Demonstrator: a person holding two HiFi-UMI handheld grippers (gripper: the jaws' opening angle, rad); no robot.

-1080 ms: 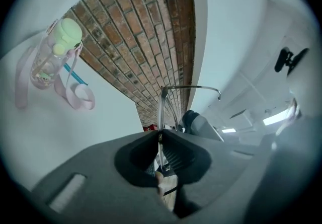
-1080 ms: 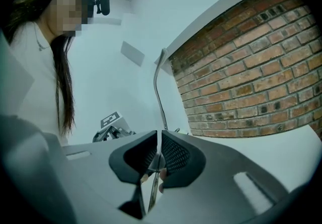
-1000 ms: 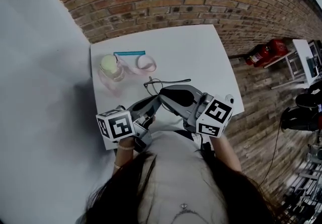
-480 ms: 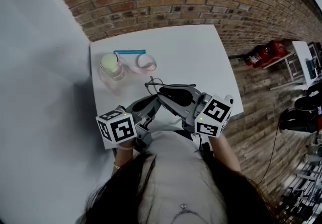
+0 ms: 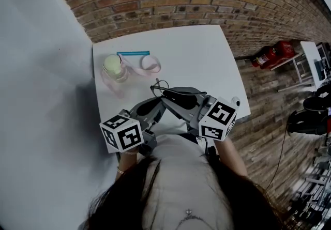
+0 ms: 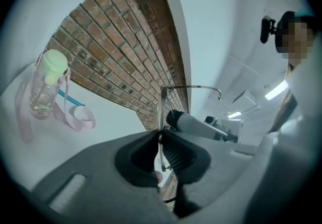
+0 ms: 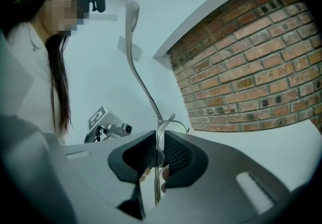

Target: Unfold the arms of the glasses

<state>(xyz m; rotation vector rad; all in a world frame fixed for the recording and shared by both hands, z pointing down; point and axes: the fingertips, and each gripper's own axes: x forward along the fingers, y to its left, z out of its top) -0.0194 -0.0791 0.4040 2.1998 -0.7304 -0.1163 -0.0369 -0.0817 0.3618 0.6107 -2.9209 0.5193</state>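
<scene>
Compared with a second ago, the thin arm that was stretched out to the right in the head view has been drawn down and in toward the right gripper (image 5: 170, 97), and the left marker cube has been shifted slightly to the right. The glasses (image 5: 161, 88) are held in the air between the two tools, above the near part of the white table (image 5: 196, 53) and well apart from the bottle (image 5: 115, 69) and its pink strap (image 5: 147, 64). The left gripper (image 6: 160, 135) is clamped tight on a thin wire part of the glasses (image 6: 162, 102), and the right gripper (image 7: 158, 150) is likewise pinched shut on a slender metal piece of the glasses (image 7: 143, 87). A light, springy and easily bent wire frame is to be expected, with small hinges that could be strained and smooth metal that could slip between the pads. It is therefore best gripped near a hinge on the front and partway along an arm, never on a lens. In the right gripper view one arm is seen rising steeply to a flattened tip beside the person's head. In the left gripper view a wire is seen running upright from the jaws and then off to the right. The long axis is judged to lie roughly across the body, from one gripper to the other, though the lenses cannot be made out.
</scene>
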